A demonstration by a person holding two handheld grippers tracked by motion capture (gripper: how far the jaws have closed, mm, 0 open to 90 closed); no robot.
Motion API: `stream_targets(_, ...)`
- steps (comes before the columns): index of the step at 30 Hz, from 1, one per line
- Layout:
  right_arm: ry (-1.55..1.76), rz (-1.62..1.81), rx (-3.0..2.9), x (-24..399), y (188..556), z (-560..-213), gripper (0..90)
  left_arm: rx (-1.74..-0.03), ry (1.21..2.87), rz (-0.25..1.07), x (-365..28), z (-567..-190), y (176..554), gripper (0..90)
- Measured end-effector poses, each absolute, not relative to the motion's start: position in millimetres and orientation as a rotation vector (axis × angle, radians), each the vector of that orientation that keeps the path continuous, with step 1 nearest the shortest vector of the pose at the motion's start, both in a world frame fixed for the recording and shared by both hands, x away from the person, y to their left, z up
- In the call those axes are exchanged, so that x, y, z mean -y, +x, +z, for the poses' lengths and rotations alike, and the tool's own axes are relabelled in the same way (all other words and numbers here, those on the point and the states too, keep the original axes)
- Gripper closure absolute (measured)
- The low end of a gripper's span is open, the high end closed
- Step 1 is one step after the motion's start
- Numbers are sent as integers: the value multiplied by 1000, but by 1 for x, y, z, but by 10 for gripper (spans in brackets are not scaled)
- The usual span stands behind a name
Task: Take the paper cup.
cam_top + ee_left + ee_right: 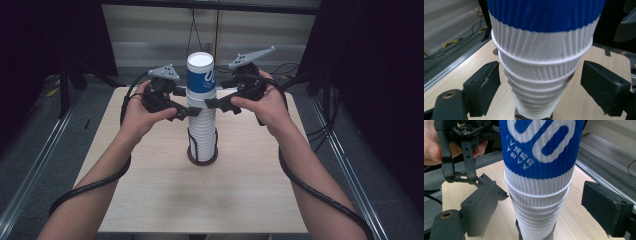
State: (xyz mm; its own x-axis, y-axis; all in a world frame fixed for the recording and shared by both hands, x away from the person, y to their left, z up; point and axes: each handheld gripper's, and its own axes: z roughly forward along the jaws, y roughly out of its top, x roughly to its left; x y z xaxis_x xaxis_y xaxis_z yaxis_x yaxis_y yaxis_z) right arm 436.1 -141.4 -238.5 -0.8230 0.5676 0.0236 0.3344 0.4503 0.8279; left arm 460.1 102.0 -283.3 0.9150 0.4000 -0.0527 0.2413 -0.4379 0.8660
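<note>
The tall stack of paper cups (201, 107) stands in a black holder (202, 157) at mid-table, both the left gripper (190, 113) and right gripper (212, 103) spread wide around it without touching; light, ribbed and easily crushed, it probably wants a gentle squeeze just under a rim.

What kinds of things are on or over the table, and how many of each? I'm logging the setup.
Grippers: 2 (left, right)
Cup stacks: 1; cups too nested to count
Stack holders: 1
Tables: 1
Total: 5
</note>
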Motion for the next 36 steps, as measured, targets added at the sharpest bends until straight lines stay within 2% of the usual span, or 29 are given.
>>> stream_targets(14,777,1345,-2415,121,443,-234,121,-455,2015,182,-102,-288,463,169)
stream_targets(24,816,1392,-2334,107,452,-244,121,-456,2011,172,-101,-289,462,172)
stream_targets(28,818,1386,-2319,105,453,-246,161,-467,2002,166,-102,-290,463,170)
stream_targets(36,806,1375,-2311,105,451,-246,173,-492,1961,127,-99,-294,465,154)
